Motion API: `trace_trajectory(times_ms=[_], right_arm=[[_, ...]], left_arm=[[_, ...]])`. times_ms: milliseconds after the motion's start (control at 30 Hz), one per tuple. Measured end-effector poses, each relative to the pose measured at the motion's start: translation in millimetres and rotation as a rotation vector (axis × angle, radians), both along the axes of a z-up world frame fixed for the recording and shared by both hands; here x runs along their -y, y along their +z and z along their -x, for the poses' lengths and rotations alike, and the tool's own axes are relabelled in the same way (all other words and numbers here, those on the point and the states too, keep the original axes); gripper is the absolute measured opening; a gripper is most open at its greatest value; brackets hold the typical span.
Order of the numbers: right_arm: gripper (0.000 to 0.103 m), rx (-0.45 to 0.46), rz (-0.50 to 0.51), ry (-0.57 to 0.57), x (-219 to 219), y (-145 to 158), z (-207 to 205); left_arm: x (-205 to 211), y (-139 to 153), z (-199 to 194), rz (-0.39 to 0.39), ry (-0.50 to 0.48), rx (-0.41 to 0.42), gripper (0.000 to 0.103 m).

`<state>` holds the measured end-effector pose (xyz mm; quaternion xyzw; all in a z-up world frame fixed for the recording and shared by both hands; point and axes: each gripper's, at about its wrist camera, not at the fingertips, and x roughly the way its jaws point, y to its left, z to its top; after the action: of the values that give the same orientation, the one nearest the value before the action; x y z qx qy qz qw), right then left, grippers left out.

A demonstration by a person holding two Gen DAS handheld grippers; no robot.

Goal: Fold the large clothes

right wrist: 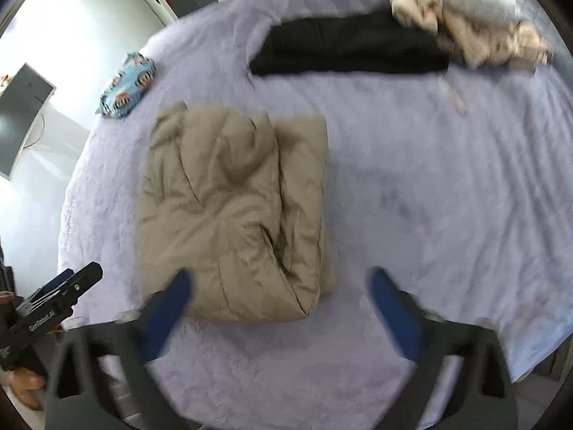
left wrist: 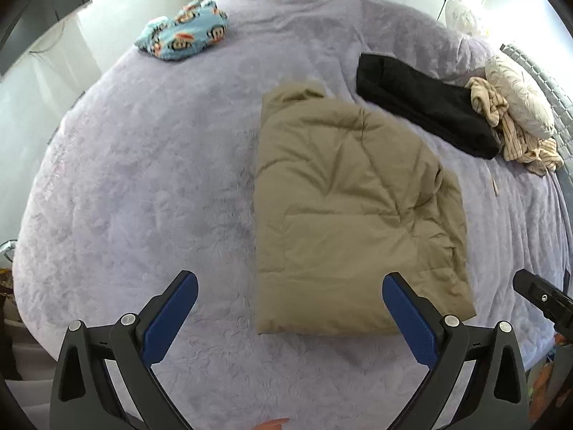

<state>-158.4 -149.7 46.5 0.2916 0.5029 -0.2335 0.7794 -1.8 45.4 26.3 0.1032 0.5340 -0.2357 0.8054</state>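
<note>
Both my grippers hang above the bed with nothing in them: the left gripper [left wrist: 290, 288] has its blue pads spread wide over bare blanket and the near edge of the coat, and the right gripper [right wrist: 279, 286] shows the same wide gap, though its view is blurred. The tan padded coat [left wrist: 354, 208] lies folded into a rough rectangle on the lavender blanket [left wrist: 143, 179], just beyond my fingertips, with its hood or collar end pointing away from me. It looks puffy and soft, so I judge it light for its bulk, springy, and likely to puff back open when let go; the shell seems smooth, so a shallow pinch may slide off. If it needs another fold, I would take it at the near hem, one gripper at each corner, biting deep enough to catch all the layers rather than the top skin alone. Farther back a folded black garment [left wrist: 426, 107] lies well apart from the coat, with a striped beige garment [left wrist: 508, 132] touching its far end beside a pillow [left wrist: 519, 93]. A blue patterned bundle [left wrist: 182, 32] sits near the far left edge of the bed.
</note>
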Motion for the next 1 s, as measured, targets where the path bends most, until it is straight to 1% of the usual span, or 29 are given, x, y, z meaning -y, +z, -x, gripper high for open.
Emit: trace_trajectory(times_ms=[67, 133, 300, 433, 500, 667, 1000], right_arm=[[0.103, 0.01, 0.056, 0.009, -7.8, 11.4, -4.4], [0.103, 0.017, 0.092, 0.01, -13.4, 20.7, -7.2], [0.103, 0.015, 0.146, 0.034, -20.4, 39.7, -15.6], [0.103, 0.02, 0.196, 0.03, -22.0, 54.4, -18.1], [0.103, 0.021, 0.208, 0.025, -21.3, 58.2, -19.6], [0.103, 0.029, 0.22, 0.015, -18.8, 63.4, -21.9], [0.103, 0.03, 0.228, 0.022, -20.2, 66.3, -22.9]], left_arm=[[0.5, 9.8, 3.1, 0.002, 0.001, 0.025, 0.103], [1.1, 17.1, 3.5, 0.002, 0.005, 0.051, 0.103], [-0.2, 40.5, 5.7, 0.02, 0.013, 0.088, 0.103], [-1.1, 60.2, 8.2, 0.032, 0.01, 0.126, 0.103], [-0.2, 66.0, 9.4, 0.033, -0.001, 0.129, 0.103], [1.3, 78.5, 17.2, 0.023, -0.013, 0.171, 0.103], [-1.3, 80.3, 21.0, 0.012, 0.011, 0.183, 0.103]])
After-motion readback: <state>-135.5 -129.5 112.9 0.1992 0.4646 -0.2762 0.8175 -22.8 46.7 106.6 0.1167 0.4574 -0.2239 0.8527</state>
